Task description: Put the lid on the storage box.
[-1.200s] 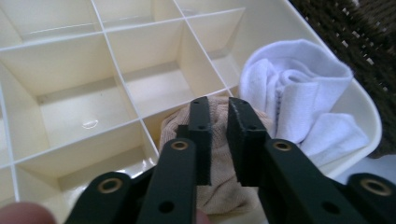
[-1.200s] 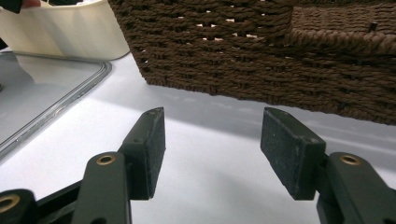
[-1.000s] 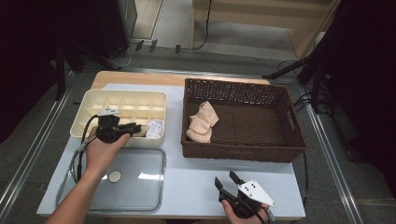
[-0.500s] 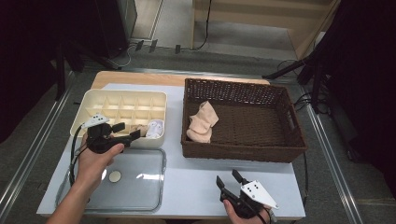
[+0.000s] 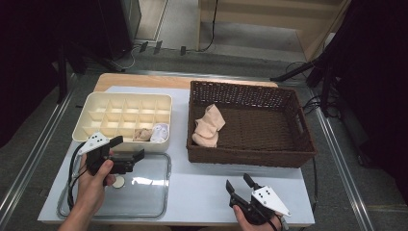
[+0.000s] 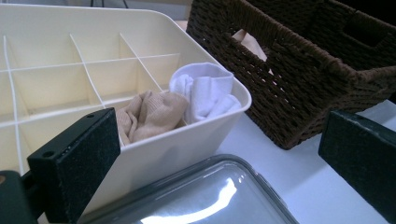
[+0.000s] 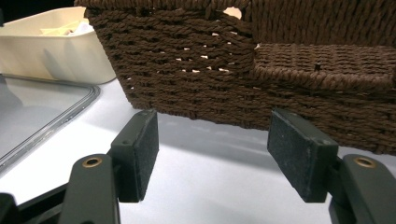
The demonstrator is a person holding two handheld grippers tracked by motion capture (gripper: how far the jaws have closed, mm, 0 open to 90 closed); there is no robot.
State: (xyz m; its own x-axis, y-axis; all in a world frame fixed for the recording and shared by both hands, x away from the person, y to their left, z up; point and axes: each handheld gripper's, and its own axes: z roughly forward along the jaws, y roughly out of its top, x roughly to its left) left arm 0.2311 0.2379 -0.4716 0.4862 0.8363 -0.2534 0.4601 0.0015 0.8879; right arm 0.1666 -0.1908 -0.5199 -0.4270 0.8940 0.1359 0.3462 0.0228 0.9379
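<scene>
A cream divided box (image 5: 126, 96) stands at the left of the table. In its front row lie a rolled beige sock (image 5: 142, 134) and a white sock (image 5: 160, 132), side by side in neighbouring compartments. My left gripper (image 5: 129, 147) hovers just in front of that box, over a clear lid. Its jaws have just been opening and hold nothing. The left gripper view has both socks close: beige (image 6: 152, 113), white (image 6: 205, 90). My right gripper (image 5: 239, 182) rests near the table's front edge, before a brown wicker basket (image 5: 240, 87). Its jaws have just been opening too, with nothing between them.
More beige socks (image 5: 208, 126) lie in the basket's left half. The clear lid (image 5: 139, 195) lies flat at the front left with a small round disc (image 5: 119, 182) on it. Metal rails run along both sides of the table.
My left gripper has drawn back from the box toward the person and its jaws have spread wide. The beige sock now lies uncovered in its compartment. The right gripper kept its place and opened slightly.
</scene>
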